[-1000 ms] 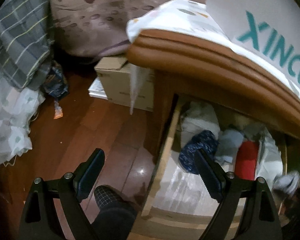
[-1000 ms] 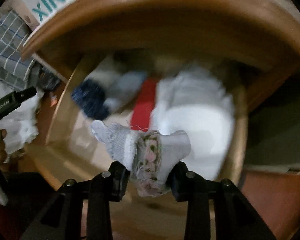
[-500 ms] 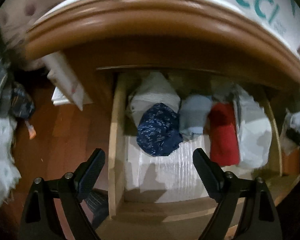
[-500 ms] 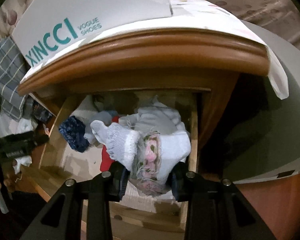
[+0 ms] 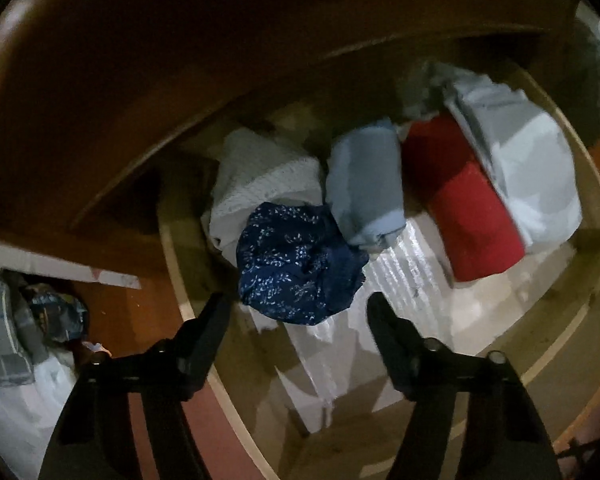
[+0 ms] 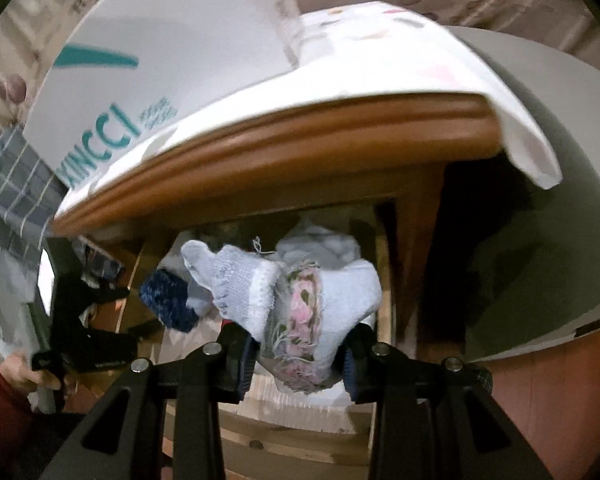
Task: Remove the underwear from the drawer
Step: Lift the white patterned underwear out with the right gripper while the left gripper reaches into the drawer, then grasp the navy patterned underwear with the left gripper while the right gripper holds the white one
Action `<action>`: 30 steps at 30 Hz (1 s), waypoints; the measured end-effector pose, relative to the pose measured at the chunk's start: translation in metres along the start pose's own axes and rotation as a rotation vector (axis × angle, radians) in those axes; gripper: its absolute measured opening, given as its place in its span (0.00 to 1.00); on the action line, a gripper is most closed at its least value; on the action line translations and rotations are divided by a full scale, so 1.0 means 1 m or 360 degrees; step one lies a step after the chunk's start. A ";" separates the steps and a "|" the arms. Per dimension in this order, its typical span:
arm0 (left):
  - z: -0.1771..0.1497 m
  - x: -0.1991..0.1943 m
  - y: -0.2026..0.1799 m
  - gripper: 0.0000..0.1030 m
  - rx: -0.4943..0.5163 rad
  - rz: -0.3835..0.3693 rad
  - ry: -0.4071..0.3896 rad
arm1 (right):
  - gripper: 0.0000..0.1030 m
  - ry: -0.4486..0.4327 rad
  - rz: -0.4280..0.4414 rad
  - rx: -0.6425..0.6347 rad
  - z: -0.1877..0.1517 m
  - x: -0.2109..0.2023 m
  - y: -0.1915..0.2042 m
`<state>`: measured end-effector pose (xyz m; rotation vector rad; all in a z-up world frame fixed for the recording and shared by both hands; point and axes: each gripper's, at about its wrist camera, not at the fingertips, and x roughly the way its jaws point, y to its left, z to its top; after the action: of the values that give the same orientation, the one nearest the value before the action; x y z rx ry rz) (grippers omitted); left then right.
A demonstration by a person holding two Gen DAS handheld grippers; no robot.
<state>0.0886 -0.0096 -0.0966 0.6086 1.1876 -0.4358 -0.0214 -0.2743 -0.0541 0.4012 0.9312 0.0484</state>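
A reddish wooden floor (image 5: 148, 308) lies left of the open drawer (image 5: 412, 344), under a brown wooden top (image 6: 284, 148) that carries a white shoe box (image 6: 172, 52); inside, left to right, sit white cloth (image 5: 260, 180), navy patterned underwear (image 5: 296, 264), a grey-blue roll (image 5: 366, 188), a red piece (image 5: 472, 216); the left gripper (image 5: 300, 312) points steeply down, jaws half-wide and just been closing, the navy piece's near edge between them, unpressed; the right gripper (image 6: 300, 344) clamps pale knitted underwear (image 6: 320, 296) above the drawer.
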 end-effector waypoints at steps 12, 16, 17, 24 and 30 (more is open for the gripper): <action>0.004 0.017 -0.020 0.53 0.0317 0.0125 0.0056 | 0.33 -0.0040 -0.0018 -0.0059 0.002 -0.007 0.009; 0.007 0.029 -0.028 0.52 0.0460 0.0165 0.0090 | 0.33 -0.0003 0.0033 0.0005 0.001 -0.001 0.000; 0.008 0.031 -0.029 0.52 0.0480 0.0172 0.0087 | 0.33 -0.0004 0.0034 0.0015 0.001 -0.001 -0.001; 0.019 0.046 -0.021 0.47 0.0483 0.0128 0.0154 | 0.33 0.0006 0.0032 -0.0012 0.005 0.000 -0.002; 0.018 0.036 -0.012 0.16 0.0425 -0.0078 0.0179 | 0.33 0.0019 0.0043 -0.0010 0.005 0.004 0.000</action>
<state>0.1061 -0.0303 -0.1289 0.8439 1.2631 -0.6144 -0.0149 -0.2754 -0.0542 0.4078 0.9375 0.0787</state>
